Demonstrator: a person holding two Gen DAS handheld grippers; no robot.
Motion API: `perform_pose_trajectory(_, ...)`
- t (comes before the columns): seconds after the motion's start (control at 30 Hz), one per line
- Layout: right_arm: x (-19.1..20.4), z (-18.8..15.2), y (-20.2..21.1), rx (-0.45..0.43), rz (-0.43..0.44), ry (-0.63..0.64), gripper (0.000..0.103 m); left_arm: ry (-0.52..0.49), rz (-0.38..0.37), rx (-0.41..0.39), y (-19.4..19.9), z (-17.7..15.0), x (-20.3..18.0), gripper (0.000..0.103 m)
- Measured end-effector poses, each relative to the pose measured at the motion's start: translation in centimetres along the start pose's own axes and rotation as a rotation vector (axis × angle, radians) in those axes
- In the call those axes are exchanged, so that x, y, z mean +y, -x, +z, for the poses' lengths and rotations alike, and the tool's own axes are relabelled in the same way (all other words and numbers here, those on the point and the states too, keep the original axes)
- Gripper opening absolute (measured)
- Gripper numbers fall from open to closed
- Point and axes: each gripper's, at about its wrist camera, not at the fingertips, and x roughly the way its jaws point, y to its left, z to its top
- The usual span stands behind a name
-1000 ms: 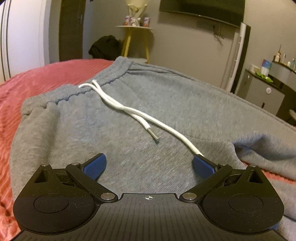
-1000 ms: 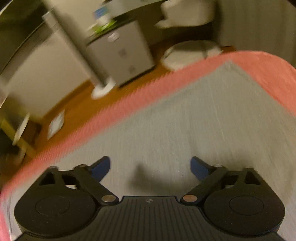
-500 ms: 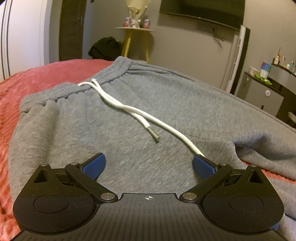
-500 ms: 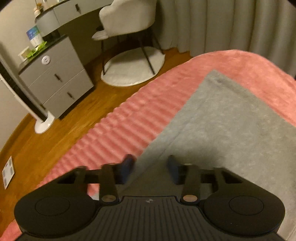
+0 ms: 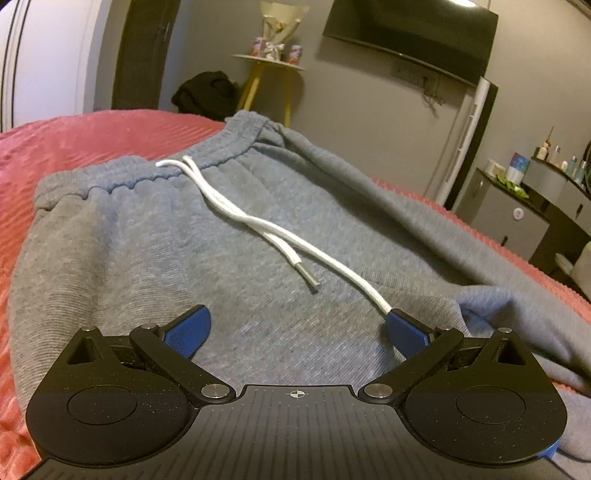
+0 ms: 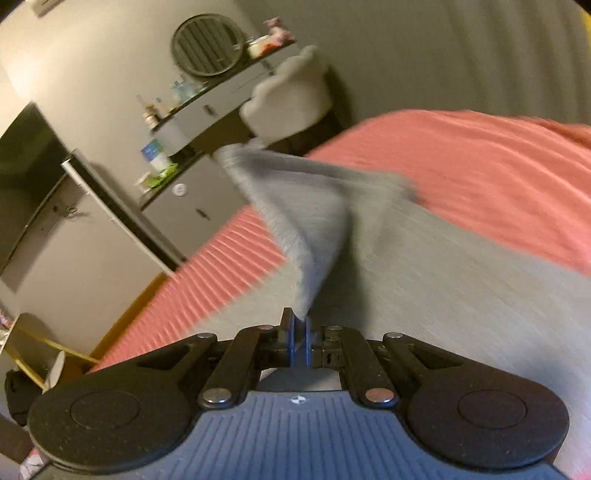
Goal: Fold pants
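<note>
The right gripper [image 6: 300, 334] is seen clamped on a fold of the grey pants [image 6: 424, 295], its blue pads [image 6: 291, 341] pressed together with the cloth pinched between them. From the pinch, a peaked ridge of fabric is drawn up toward 11 o'clock, blurred at its far end; the rest of the leg is spread toward 3 o'clock over the pink bedspread [image 6: 480, 166]. A grey drawer unit [image 6: 192, 206] and a white chair [image 6: 291, 99] are seen beyond the bed's edge, at 10 and 12 o'clock.

The left gripper [image 5: 297, 328] is held with its jaws wide apart, nothing between them, low over the upper part of the pants [image 5: 147, 266]. The white drawstring [image 5: 258, 227] is laid from the waistband [image 5: 207, 158] at 11 o'clock down toward the right blue pad [image 5: 404, 330], where its longer strand ends just beside the tip; whether they touch cannot be told. The shorter strand's metal tip lies at 12 o'clock. A yellow-legged side table [image 5: 269, 74] and a wall-mounted screen [image 5: 410, 33] are seen beyond.
</note>
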Motion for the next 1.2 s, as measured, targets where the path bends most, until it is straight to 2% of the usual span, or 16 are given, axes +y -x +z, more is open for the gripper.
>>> perform_pose_trajectory(0.07,-2.6,-2.0,1.4,-0.074,-0.078,-0.019,0.007,0.010,-0.010,0.010,0.5,0.4,0.1,0.103)
perform_pose_trajectory(0.13,-3.7,-2.3,0.7,-0.075,-0.125,0.002,0.010,0.032,-0.033,0.038,1.3,1.3,0.2,0.103)
perform_pose_trajectory(0.17,-4.5,-1.6,0.5,-0.061,-0.103,-0.016,0.017,0.065,-0.069,0.046,1.8,1.9,0.4,0.103)
perform_pose_trajectory(0.2,-5.0,-1.2,0.1,-0.053,-0.070,-0.039,0.034,0.098,-0.099,0.051,2.2,2.7,0.5,0.103)
perform_pose_trajectory(0.27,-5.8,-1.1,-0.3,-0.036,-0.007,-0.084,0.058,0.175,-0.171,0.035,2.9,4.7,0.8,0.103)
perform_pose_trajectory(0.33,-5.3,-1.2,-1.2,-0.023,0.031,-0.069,0.063,0.201,-0.223,0.038,2.3,6.9,0.5,0.103)
perform_pose_trajectory(0.43,-4.6,-0.6,-3.2,-0.049,0.055,-0.024,0.059,0.212,-0.293,0.107,-1.2,10.3,-0.5,0.103)
perform_pose_trajectory(0.47,-4.6,-0.7,-3.6,-0.037,0.059,-0.026,0.038,0.224,-0.302,0.141,-2.9,11.2,-0.9,0.103)
perform_pose_trajectory(0.5,-4.8,-0.9,-4.0,-0.031,0.064,-0.041,0.010,0.231,-0.302,0.167,-4.3,11.8,-1.3,0.101)
perform_pose_trajectory(0.53,-4.7,-1.2,-3.9,-0.025,0.076,-0.051,0.006,0.238,-0.295,0.192,-5.8,12.3,-1.7,0.093)
perform_pose_trajectory(0.57,-4.9,-1.5,-4.0,-0.010,0.091,-0.064,0.007,0.250,-0.276,0.226,-7.5,12.7,-2.0,0.082)
perform_pose_trajectory(0.73,-5.5,-1.4,-3.8,-0.044,0.157,-0.110,0.013,0.306,-0.251,0.357,-13.7,13.1,-3.0,0.078)
perform_pose_trajectory(0.8,-5.5,-1.2,-4.1,-0.047,0.168,-0.114,0.016,0.356,-0.272,0.398,-15.5,13.0,-3.1,0.067)
perform_pose_trajectory(0.93,-6.4,-1.5,-5.3,-0.017,0.185,-0.184,0.012,0.466,-0.292,0.462,-16.9,12.4,-3.0,0.008)
perform_pose_trajectory(1.03,-7.1,-1.5,-5.0,-0.001,0.203,-0.228,0.007,0.417,-0.289,0.387,-14.4,13.0,-3.0,0.007)
perform_pose_trajectory(1.2,-7.7,-0.4,-3.4,-0.032,0.274,-0.313,0.005,0.293,-0.351,0.249,-5.1,14.0,-1.9,0.006)
